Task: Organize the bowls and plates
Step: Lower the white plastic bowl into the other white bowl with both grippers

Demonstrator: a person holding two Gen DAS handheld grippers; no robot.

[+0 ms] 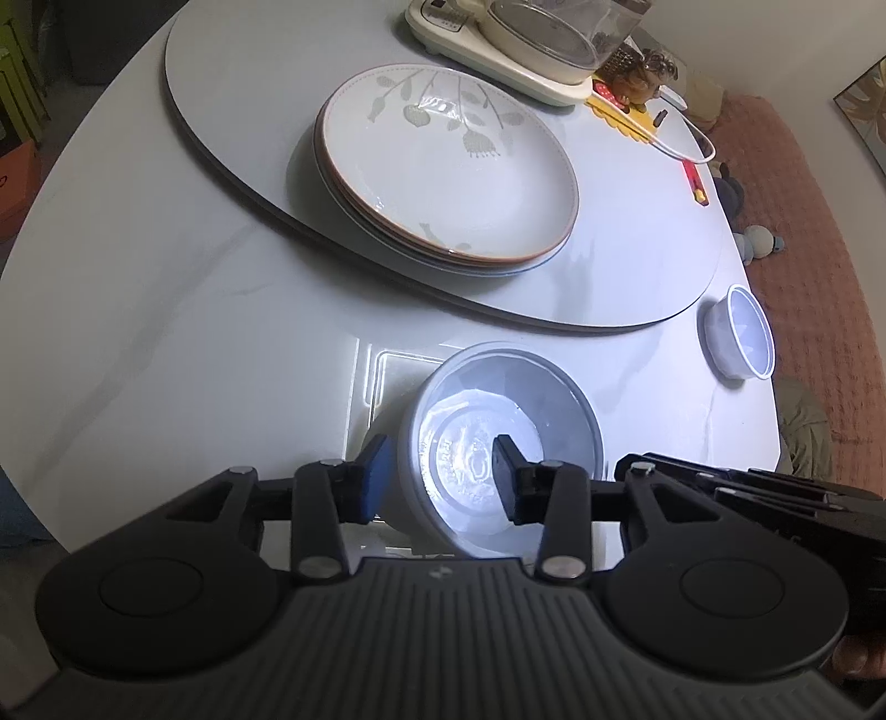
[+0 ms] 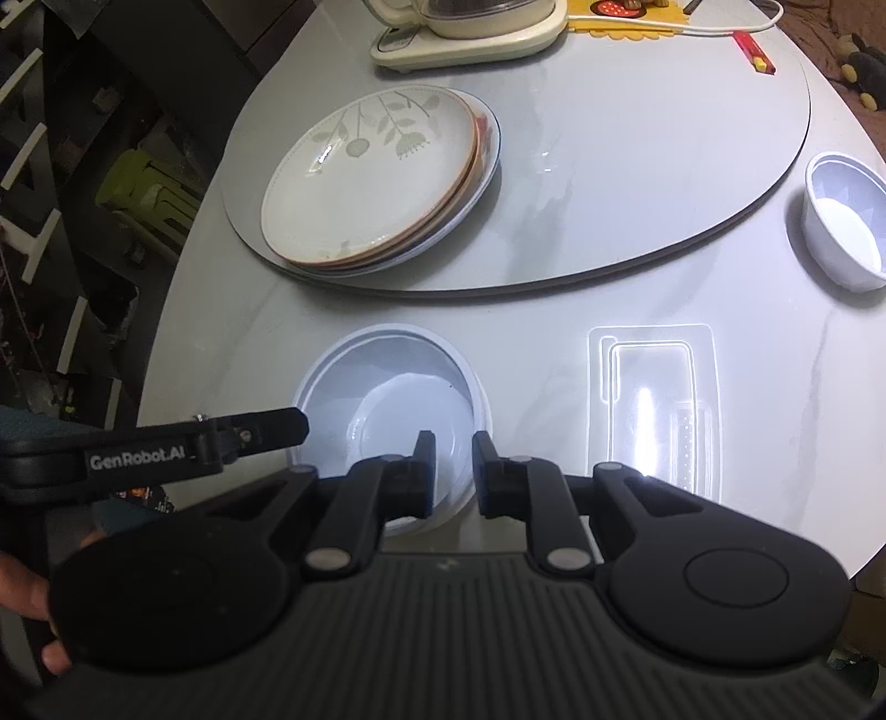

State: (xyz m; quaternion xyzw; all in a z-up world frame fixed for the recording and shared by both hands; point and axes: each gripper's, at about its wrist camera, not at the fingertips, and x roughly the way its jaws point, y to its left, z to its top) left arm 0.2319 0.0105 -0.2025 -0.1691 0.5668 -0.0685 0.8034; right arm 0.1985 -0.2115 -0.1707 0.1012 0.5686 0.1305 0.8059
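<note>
A white plastic bowl (image 1: 501, 437) sits on the table near the front edge, with a second bowl nested in it (image 2: 387, 410). My left gripper (image 1: 443, 476) is open, its fingers straddling the bowl's left wall, one outside and one inside. My right gripper (image 2: 451, 471) straddles the bowl's right rim with a narrow gap between its fingers. A stack of floral plates (image 1: 443, 166) (image 2: 376, 177) lies on the turntable (image 1: 637, 266). Another small white bowl (image 1: 739, 332) (image 2: 844, 221) stands at the table's right edge.
A cream electric cooker (image 1: 498, 44) (image 2: 470, 27) stands at the back of the turntable. A yellow mat, a white cable and a red pen (image 2: 753, 52) lie at the back right. A ceiling light reflects on the glossy table (image 2: 653, 410).
</note>
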